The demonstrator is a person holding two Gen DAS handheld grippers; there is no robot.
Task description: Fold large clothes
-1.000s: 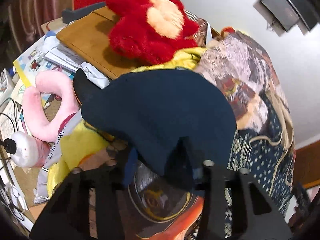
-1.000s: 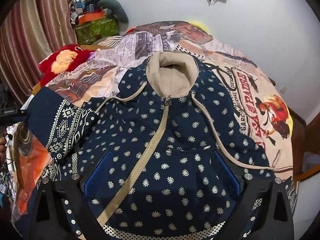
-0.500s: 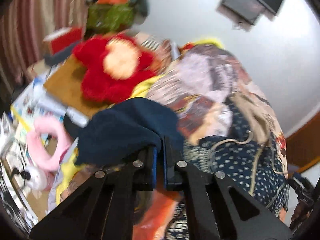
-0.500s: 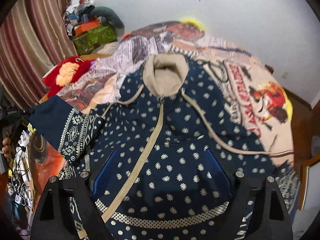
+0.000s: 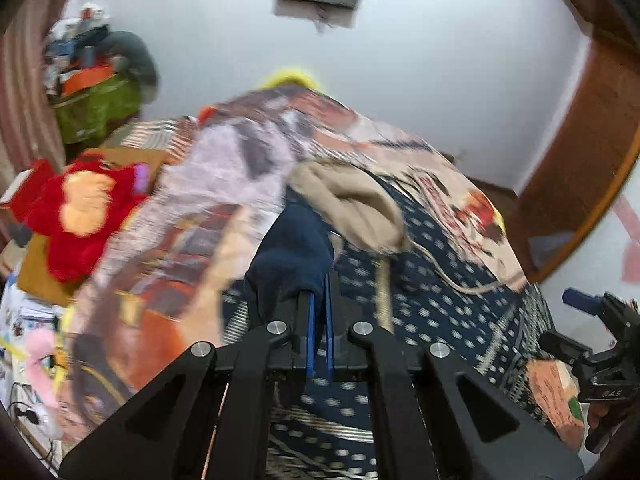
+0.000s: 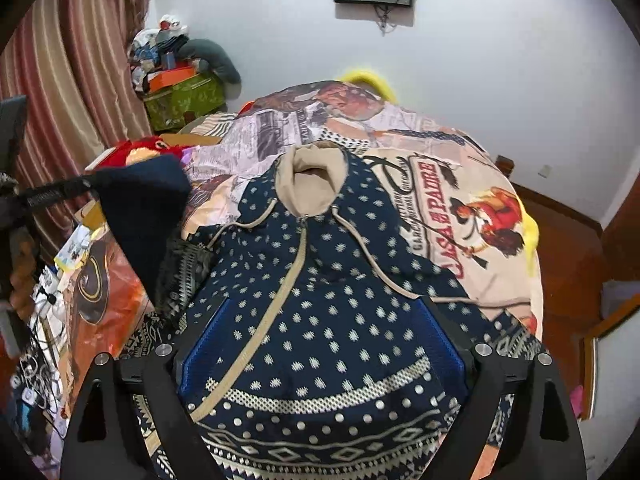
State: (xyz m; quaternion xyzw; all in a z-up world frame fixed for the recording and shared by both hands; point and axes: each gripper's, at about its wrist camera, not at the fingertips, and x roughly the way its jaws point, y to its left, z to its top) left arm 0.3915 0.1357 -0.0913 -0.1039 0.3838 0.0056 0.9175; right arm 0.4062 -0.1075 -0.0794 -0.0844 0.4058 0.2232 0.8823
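Since a second ago the left tongs [image 5: 319,312] have clenched on the hoodie's sleeve [image 5: 292,256] and lifted it inward, toward the zipper [image 6: 276,300]. The hoodie [image 6: 328,320] lies face-up on the bed [image 6: 460,200], body otherwise unfolded. Right tongs [image 6: 322,354] hover released above its hem. Both sleeves and the body fold remain.

Navy hoodie [image 6: 320,320] w/ cream dots, beige hood [image 6: 312,184] & zip; red plush [image 5: 80,208].
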